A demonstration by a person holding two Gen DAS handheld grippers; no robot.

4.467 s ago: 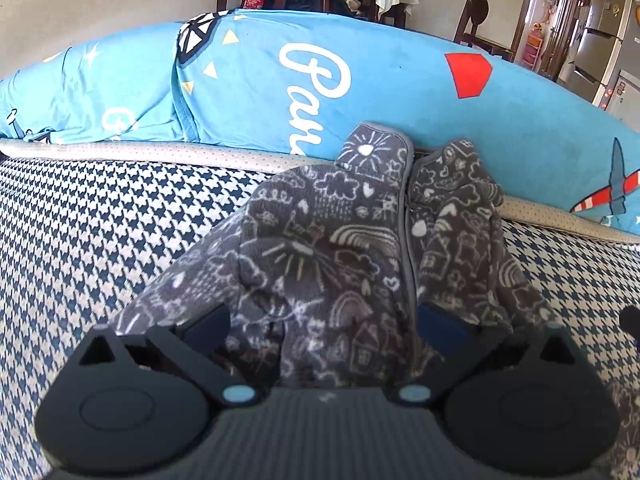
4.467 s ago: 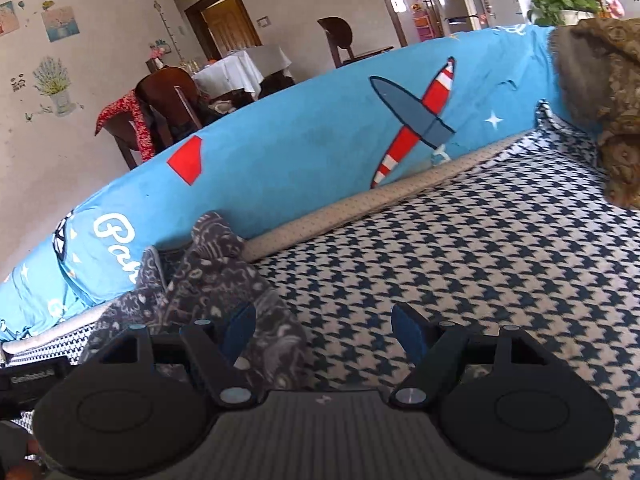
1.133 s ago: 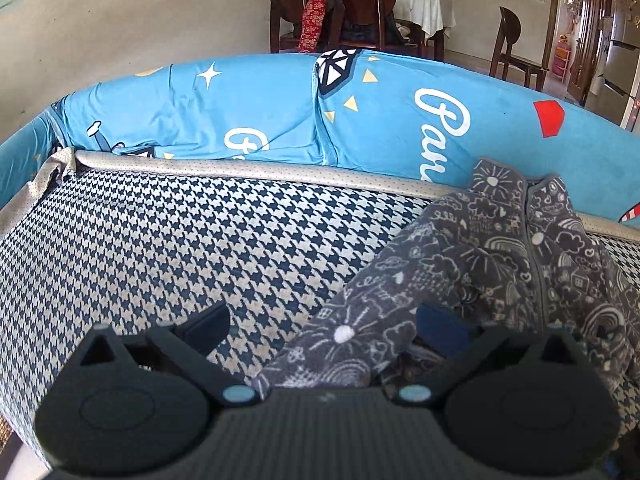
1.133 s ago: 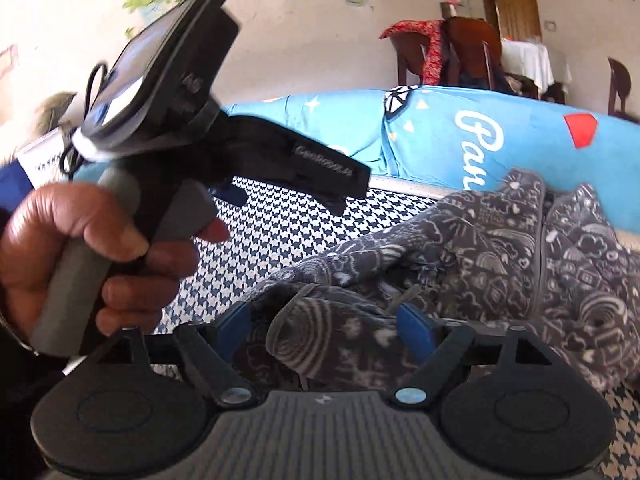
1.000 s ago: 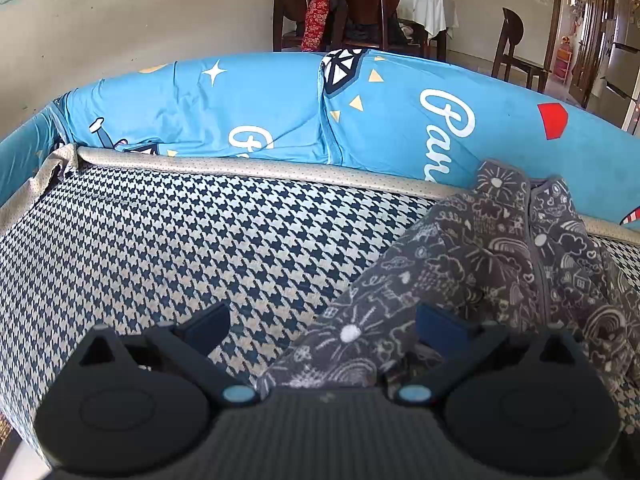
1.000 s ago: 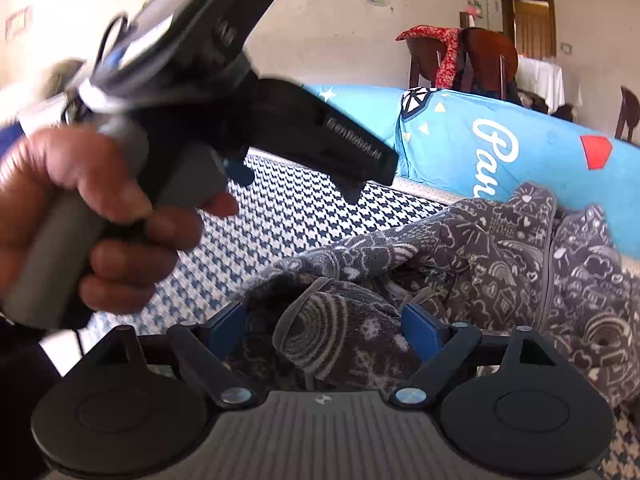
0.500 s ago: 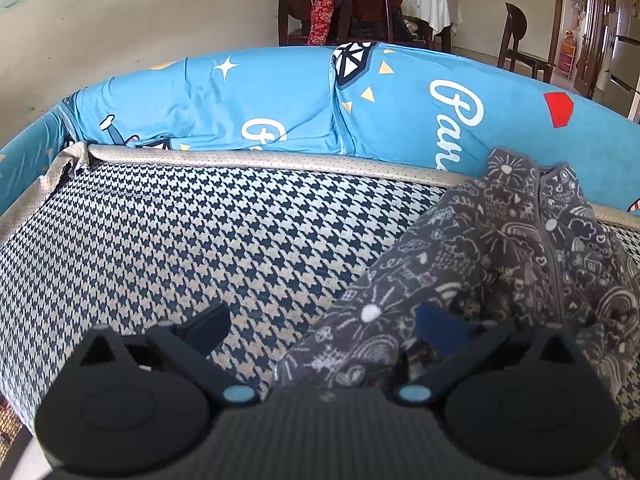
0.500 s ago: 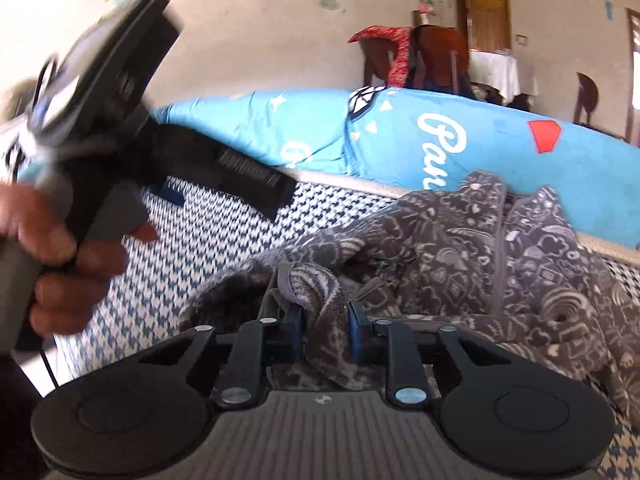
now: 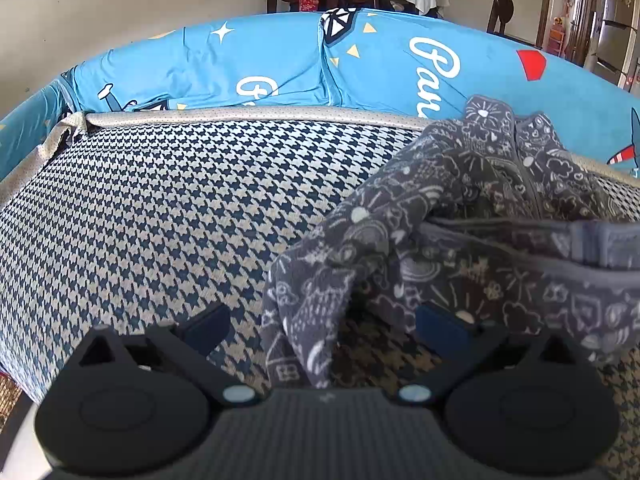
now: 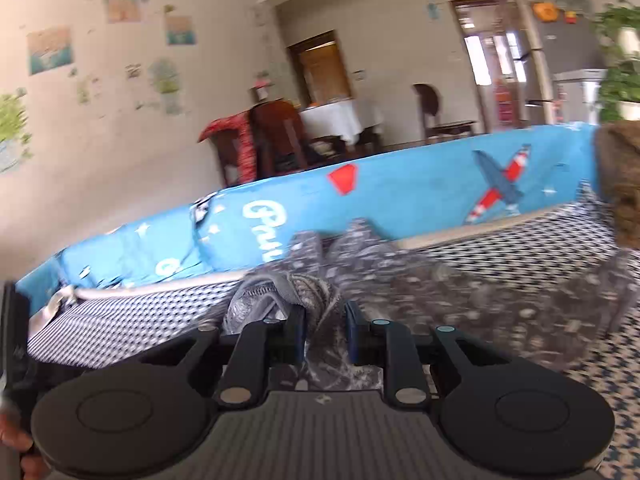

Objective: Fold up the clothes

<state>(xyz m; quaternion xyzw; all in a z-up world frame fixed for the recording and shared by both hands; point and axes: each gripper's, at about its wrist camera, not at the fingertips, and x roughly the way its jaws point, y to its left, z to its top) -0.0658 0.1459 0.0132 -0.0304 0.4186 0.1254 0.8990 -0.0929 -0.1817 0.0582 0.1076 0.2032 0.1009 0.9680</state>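
The grey printed fleece jacket (image 9: 472, 216) lies on the houndstooth sofa seat (image 9: 168, 208), its collar resting against the blue printed backrest cover (image 9: 280, 68). The right gripper (image 10: 325, 338) now has its jaws closed on a bunched fold of the jacket's edge – one second ago those jaws stood wide apart on either side of that same fold, so the grasp is newly made. The right wrist view is motion-blurred and the gripped cloth has risen off the seat: in the left wrist view the jacket's banded edge now stretches taut across the near part of the garment, where half a second ago it lay slack. The left gripper (image 9: 320, 324) has its jaws open, holding nothing; a hanging flap of the jacket drapes between them, nearer the right jaw's side, and whether it touches either jaw cannot be told. Judgement: the fold has begun – the right side is carrying the edge over the jacket body, while the left side is placed to take the flap but has not yet closed on it.
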